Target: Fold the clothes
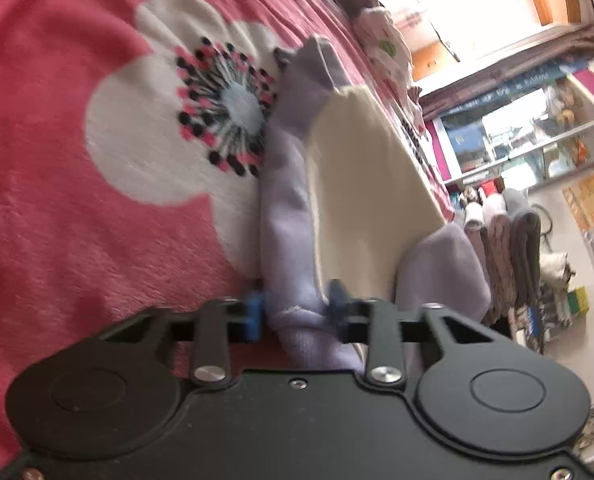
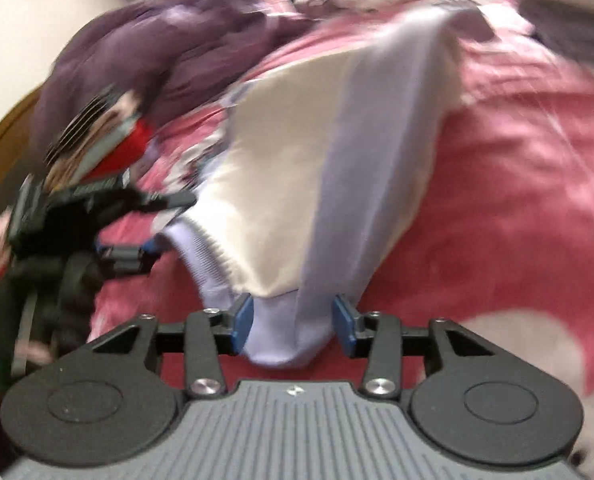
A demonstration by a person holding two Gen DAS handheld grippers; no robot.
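A cream garment (image 1: 361, 184) with lilac sleeves and trim lies stretched over a pink flowered blanket (image 1: 57, 140). My left gripper (image 1: 297, 312) is shut on a lilac edge (image 1: 285, 216) of it. In the right wrist view the same garment (image 2: 297, 184) runs away from my right gripper (image 2: 293, 320), whose blue pads (image 2: 243, 320) stand on either side of a lilac bunch (image 2: 289, 336) and grip it. The left gripper also shows in the right wrist view (image 2: 125, 256) at the left, holding the garment's lilac hem. This view is blurred.
A purple heap of clothes (image 2: 157, 48) lies at the far end of the bed (image 2: 517, 200). Beyond the bed's edge stand shelves (image 1: 537, 132) and a rack of folded towels (image 1: 505, 240). More clothes (image 1: 381, 36) lie on the blanket.
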